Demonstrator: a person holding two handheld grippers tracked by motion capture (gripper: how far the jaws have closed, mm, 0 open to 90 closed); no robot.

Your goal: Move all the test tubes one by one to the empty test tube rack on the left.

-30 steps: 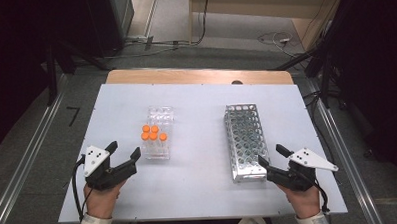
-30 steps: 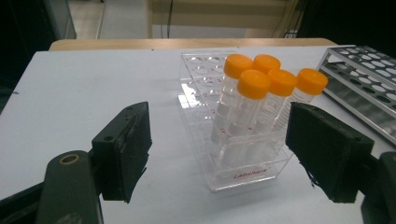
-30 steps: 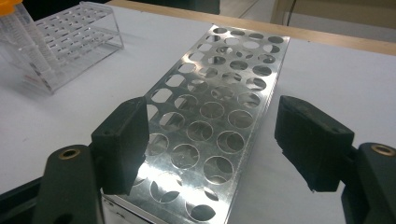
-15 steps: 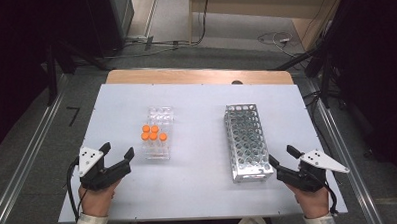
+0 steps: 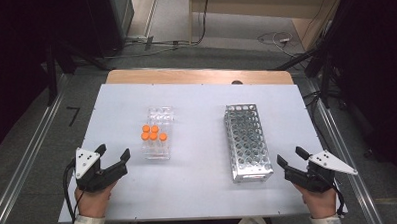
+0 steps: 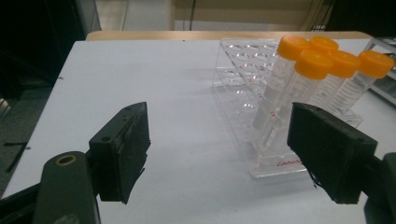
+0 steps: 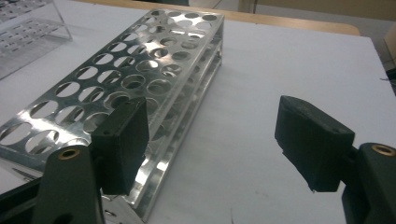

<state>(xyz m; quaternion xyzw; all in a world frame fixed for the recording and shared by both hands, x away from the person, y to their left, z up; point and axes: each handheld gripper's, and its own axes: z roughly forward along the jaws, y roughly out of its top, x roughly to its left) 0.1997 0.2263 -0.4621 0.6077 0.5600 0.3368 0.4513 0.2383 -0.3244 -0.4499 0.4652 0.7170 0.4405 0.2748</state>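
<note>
The white table (image 5: pixel 199 192) has a wooden strip (image 5: pixel 195 76) along its far edge. Grey floor (image 5: pixel 32 148) surrounds it, with metal rails (image 5: pixel 19 183) running along both sides. Beyond the far edge, cables (image 5: pixel 274 38) trail across the floor, and dark equipment (image 5: pixel 103 20) stands at the back left. A black stand (image 5: pixel 325 62) rises at the right.

Tubes (image 5: pixel 153 133) stand in the clear rack (image 5: pixel 157 132), left of the metal rack (image 5: pixel 246 142).

- A lab bench: a clear tube rack (image 5: pixel 157 136) with orange-capped tubes (image 6: pixel 299 88) and a metal rack (image 5: pixel 246 141) on a white worktop (image 5: pixel 199 192).
- Cables (image 5: pixel 279 39) and what may be dark equipment stand behind.
</note>
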